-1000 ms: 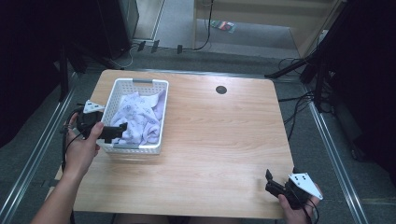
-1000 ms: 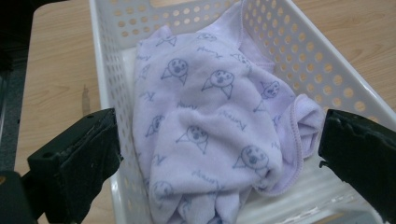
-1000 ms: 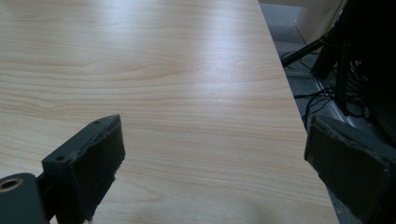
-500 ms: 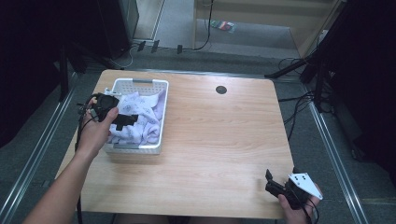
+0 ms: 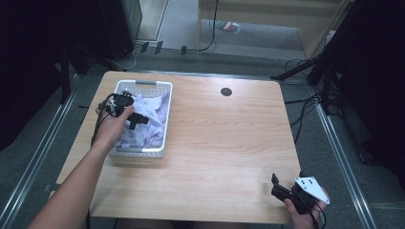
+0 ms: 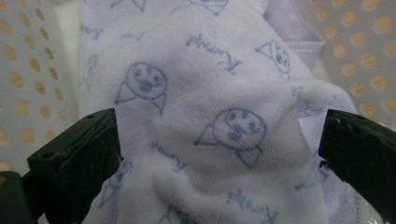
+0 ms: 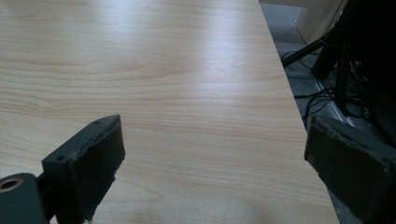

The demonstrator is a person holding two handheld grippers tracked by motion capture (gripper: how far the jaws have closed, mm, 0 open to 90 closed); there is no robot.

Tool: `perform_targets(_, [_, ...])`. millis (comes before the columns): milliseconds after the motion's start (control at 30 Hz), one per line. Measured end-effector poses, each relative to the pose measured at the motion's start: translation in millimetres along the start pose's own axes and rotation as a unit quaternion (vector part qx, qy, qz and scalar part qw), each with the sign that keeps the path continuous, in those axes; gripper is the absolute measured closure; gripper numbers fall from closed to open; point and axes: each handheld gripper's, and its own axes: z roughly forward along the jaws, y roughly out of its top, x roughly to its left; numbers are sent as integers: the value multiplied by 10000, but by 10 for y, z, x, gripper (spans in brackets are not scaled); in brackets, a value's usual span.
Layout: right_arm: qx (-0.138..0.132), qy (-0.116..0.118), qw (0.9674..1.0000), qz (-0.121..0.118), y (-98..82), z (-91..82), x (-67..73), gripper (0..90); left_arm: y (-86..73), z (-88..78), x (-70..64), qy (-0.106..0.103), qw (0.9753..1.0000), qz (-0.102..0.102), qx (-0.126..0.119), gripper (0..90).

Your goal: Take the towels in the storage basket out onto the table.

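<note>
Right now the cloth [image 6: 201,121] under my left gripper [image 6: 219,154] is a soft white knit, printed all over with small blue animal faces and bits of cursive lettering, with a pale lilac stitched hem showing toward one o'clock in the left gripper view. It lies bunched in the white basket [image 5: 165,121], which stands at about nine o'clock on the worktop [image 5: 229,143]. My left fingers [image 6: 79,158] stand wide apart with a rounded fold of the fabric between them, not pinched. That close view gives me the print and the round holes of the basket wall, none of which can be made out from the high view, where the cloth [image 5: 150,119] is just a pale crumpled heap beneath my left gripper [image 5: 133,117]. From above, my right gripper [image 5: 282,188] rests at about five o'clock on the worktop, well apart from the basket. My right fingers [image 7: 88,158] are spread wide over bare wood grain.
</note>
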Motion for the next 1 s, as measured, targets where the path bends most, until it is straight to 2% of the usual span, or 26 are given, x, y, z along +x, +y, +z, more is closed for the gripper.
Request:
perform_targets(33, [0,0,10000,0,0,0,0,51,0,0,0,0,10000,0,0,0])
perform_targets(67, [-3,2,10000,-5,0,0,-1,51,5,67,-14,22,9999,8,163,0])
perform_targets(200, [-8,6,10000,7,-1,-2,0,51,14,192,-11,40,9991,4,428,0])
perform_targets(300, [-9,4,10000,6,-2,-3,0,51,17,234,-29,99,9987,3,497,0])
perform_targets(367, [-12,5,10000,0,-2,-2,0,51,12,294,-59,93,9977,24,677,0])
perform_targets(433, [-13,2,10000,-1,-2,-3,0,51,-4,367,-83,213,9959,91,875,0])
perform_targets(667, [-16,-5,10000,-15,-2,-1,2,51,-18,403,-108,231,9957,154,883,0])
perform_targets(733, [-11,-8,10000,-16,-2,-1,2,51,-21,410,-123,307,9952,241,895,3])
perform_targets(833, [-5,-8,10000,-12,-1,-1,4,51,-1,383,-163,354,9943,262,967,77])
perform_targets(900, [-5,-8,10000,-12,-1,-1,2,51,5,355,-179,372,9944,339,926,188])
perform_targets(933, [-4,-7,10000,-14,-1,0,2,51,14,334,-183,350,9939,375,980,241])
perform_targets(1000, [-5,-7,10000,-16,-1,0,4,51,10,318,-194,403,9940,409,930,317])
